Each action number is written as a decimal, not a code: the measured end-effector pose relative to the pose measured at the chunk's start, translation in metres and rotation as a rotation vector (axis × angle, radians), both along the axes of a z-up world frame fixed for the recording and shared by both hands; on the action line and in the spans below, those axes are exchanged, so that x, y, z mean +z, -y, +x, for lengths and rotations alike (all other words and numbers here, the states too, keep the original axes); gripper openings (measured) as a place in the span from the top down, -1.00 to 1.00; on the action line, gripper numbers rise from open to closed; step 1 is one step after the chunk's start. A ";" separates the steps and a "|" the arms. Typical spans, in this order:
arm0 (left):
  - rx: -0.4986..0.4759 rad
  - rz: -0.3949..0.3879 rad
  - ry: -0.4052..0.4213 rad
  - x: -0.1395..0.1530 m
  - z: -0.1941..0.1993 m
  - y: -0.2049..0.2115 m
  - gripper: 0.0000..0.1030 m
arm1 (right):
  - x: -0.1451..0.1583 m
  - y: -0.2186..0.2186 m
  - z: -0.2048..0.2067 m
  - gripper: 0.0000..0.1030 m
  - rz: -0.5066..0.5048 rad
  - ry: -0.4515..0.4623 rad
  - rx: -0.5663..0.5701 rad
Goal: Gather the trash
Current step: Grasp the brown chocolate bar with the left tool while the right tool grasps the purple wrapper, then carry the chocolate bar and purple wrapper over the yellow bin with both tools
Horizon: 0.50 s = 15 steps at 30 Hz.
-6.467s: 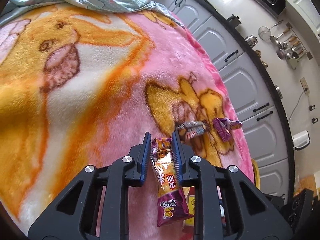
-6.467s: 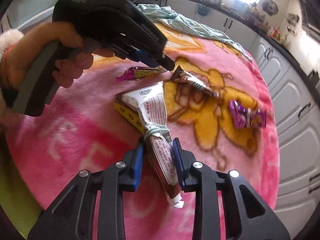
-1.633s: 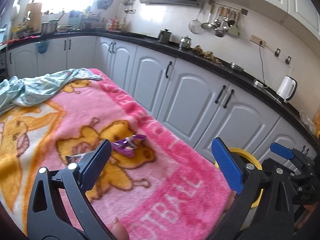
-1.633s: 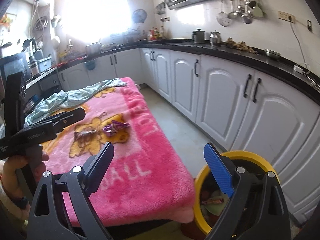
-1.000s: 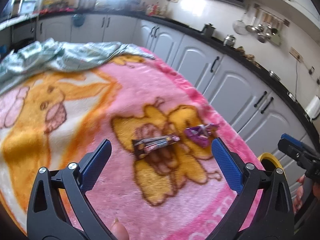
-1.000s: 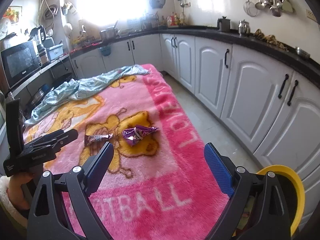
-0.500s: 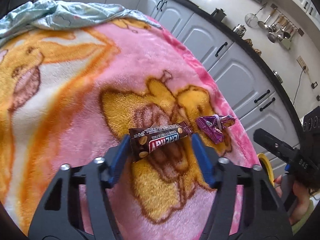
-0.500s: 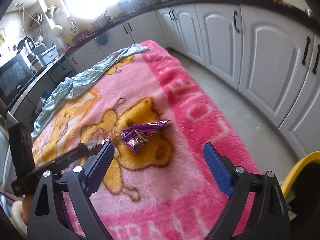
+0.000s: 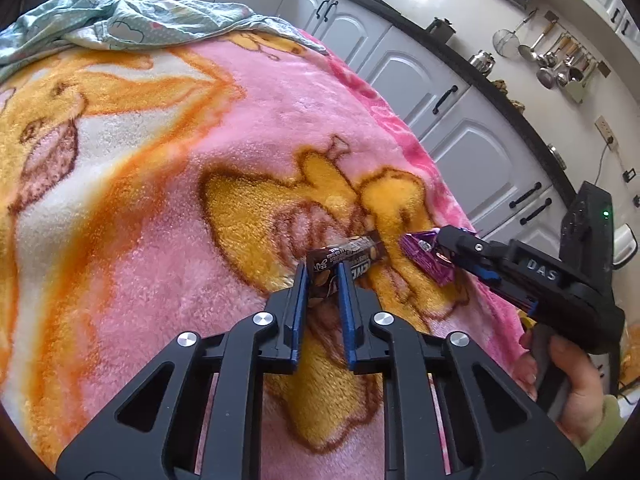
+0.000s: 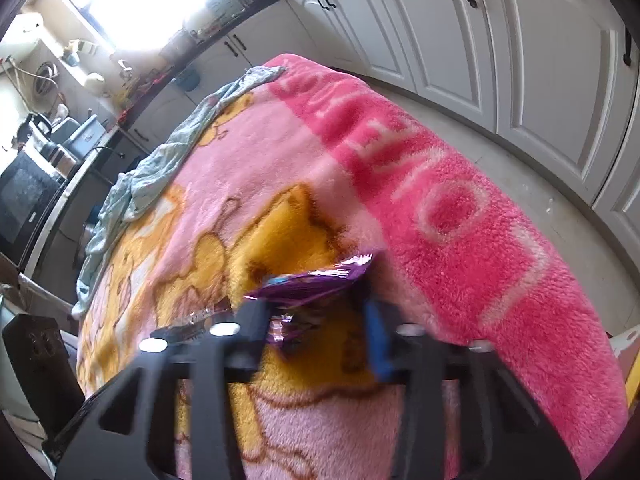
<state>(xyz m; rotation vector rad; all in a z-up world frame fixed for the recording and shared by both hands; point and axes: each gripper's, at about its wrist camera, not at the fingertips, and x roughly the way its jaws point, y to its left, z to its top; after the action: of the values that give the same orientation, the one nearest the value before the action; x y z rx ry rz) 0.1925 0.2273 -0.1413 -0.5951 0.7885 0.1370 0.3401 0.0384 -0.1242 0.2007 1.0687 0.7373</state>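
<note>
A brown chocolate-bar wrapper (image 9: 352, 256) lies on a pink plush blanket (image 9: 160, 208). My left gripper (image 9: 323, 276) is closing, and its blue pads pinch the wrapper's near end. Just to the right lies a crumpled purple wrapper (image 9: 420, 252). My right gripper (image 9: 442, 246) comes in from the right with its tips at this wrapper. In the blurred right wrist view the purple wrapper (image 10: 312, 288) sits between the closing jaws of my right gripper (image 10: 316, 320). It touches the left finger, and a gap remains at the blue right pad (image 10: 376, 332).
A pale green cloth (image 9: 120, 28) is bunched at the blanket's far end. White kitchen cabinets (image 9: 460, 140) run along the right beyond the blanket's edge, with tiled floor (image 10: 520, 168) between. A person's hand (image 9: 576, 392) holds the right gripper's handle.
The left jaws went from wide apart to pinching the brown bar wrapper. The right gripper dropped down onto the purple wrapper and its jaws narrowed around it.
</note>
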 end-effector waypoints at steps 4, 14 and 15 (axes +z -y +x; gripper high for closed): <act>-0.028 0.015 0.023 0.009 -0.004 0.009 0.91 | 0.008 0.010 -0.010 0.47 -0.023 0.057 0.011; -0.182 0.077 0.105 0.051 -0.008 0.069 0.95 | 0.050 0.086 -0.052 0.49 -0.038 0.197 0.024; -0.199 0.081 0.113 0.055 -0.008 0.076 0.95 | 0.053 0.092 -0.057 0.50 -0.040 0.207 0.023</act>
<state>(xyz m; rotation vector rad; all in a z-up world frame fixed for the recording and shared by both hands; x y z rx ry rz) 0.1849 0.1509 -0.0863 -0.4409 0.7243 -0.0464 0.2835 -0.0541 -0.0709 0.0758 0.8889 0.7403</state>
